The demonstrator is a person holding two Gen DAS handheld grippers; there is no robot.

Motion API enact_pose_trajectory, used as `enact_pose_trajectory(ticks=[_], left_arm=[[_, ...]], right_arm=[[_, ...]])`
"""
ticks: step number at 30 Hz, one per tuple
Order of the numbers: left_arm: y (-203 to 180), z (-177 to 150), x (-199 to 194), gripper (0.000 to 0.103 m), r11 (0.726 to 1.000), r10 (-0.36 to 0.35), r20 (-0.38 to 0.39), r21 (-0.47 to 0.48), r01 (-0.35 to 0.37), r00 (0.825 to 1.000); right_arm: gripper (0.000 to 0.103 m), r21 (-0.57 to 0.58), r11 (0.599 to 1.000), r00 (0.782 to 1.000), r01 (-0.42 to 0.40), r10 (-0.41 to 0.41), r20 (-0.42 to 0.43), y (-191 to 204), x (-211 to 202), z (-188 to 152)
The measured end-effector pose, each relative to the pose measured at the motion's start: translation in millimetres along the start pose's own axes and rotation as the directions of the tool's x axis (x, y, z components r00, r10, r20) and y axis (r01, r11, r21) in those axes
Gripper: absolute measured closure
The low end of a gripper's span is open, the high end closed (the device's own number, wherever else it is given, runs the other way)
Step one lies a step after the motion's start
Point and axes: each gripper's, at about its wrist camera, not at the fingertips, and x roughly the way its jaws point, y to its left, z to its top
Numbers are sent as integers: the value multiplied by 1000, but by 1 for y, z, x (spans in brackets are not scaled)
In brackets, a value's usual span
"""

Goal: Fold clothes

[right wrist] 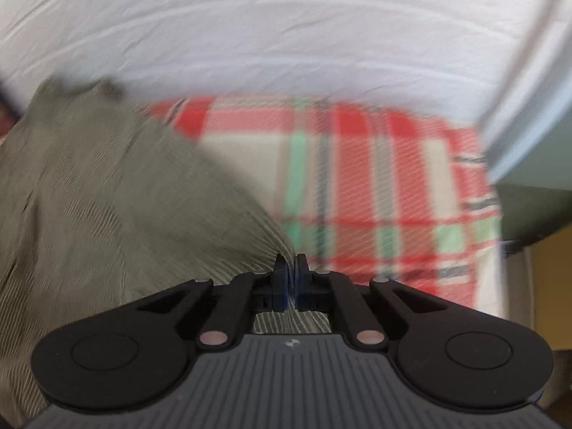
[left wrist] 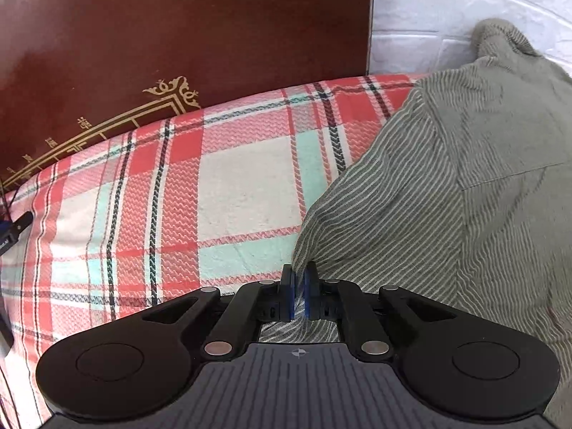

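Observation:
A grey-green garment with thin white stripes [left wrist: 447, 186] lies on a bed with a red, white and mint plaid sheet [left wrist: 221, 178]. My left gripper [left wrist: 299, 279] is shut on the garment's near left edge, cloth pinched between its blue pads. In the right wrist view the same garment [right wrist: 107, 186] spreads to the left, and my right gripper [right wrist: 291, 268] is shut on its near right edge over the plaid sheet [right wrist: 375, 186]. The right wrist view is blurred by motion.
A dark red headboard with gold ornament [left wrist: 178, 35] stands behind the bed at the left. A white brick-pattern wall [left wrist: 447, 18] runs along the back. A white wall [right wrist: 286, 35] and a pale ledge [right wrist: 529, 136] border the bed's right side.

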Motion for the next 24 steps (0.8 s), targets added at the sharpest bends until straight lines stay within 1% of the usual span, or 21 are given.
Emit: enact_pose_trajectory(ticks=[1, 4, 5, 6, 7, 8, 9, 11, 12, 13, 14, 17, 19, 22, 24], left_arm=[[0, 0, 1, 102, 1000, 9, 1, -5, -9, 1000], [1, 1, 3, 98, 999, 41, 9, -20, -41, 999], [2, 1, 3, 93, 998, 53, 10, -28, -52, 999], [5, 0, 2, 87, 997, 66, 10, -37, -66, 998], [7, 0, 1, 82, 996, 80, 10, -46, -79, 997], [10, 0, -1, 74, 994, 93, 10, -56, -92, 996], [13, -1, -3, 71, 992, 110, 11, -65, -109, 994], [22, -5, -13, 69, 987, 140, 19, -86, -138, 990], [26, -7, -20, 65, 984, 153, 25, -98, -150, 988], [29, -9, -28, 59, 981, 166, 32, -112, -161, 986], [31, -12, -38, 60, 978, 171, 44, -128, -164, 984], [34, -28, -71, 54, 977, 125, 97, -187, -105, 987], [28, -42, -90, 51, 975, 106, 127, -208, -78, 986], [14, -66, -108, 50, 976, 75, 122, -212, -47, 990], [5, -84, -116, 50, 975, 43, 113, -223, -17, 993]], right_arm=[[99, 3, 1000, 1000, 22, -22, 1, -1, 2, 1], [98, -45, 997, 997, 70, -71, -18, 5, 12, 2], [94, -51, 995, 996, 86, -87, -18, 6, 14, 2], [86, -57, 993, 994, 102, -103, -17, 8, 16, 1], [81, -61, 991, 993, 120, -121, -11, 7, 15, 1], [63, -63, 988, 990, 139, -140, -3, 6, 12, 1], [53, -58, 987, 988, 152, -151, 13, 3, 7, -1], [52, -16, 990, 989, 142, -141, 52, -7, -12, -4], [52, 11, 992, 989, 124, -124, 75, -12, -23, -8], [52, 39, 994, 989, 103, -106, 99, -18, -35, -13], [52, 56, 995, 989, 78, -84, 122, -29, -49, -19], [52, 84, 996, 988, -5, -8, 152, -35, -75, -50], [50, 101, 993, 984, -61, 43, 171, -38, -93, -71], [49, 124, 985, 984, -122, 104, 145, -45, -101, -108], [49, 153, 975, 982, -160, 141, 127, -66, -99, -137]])
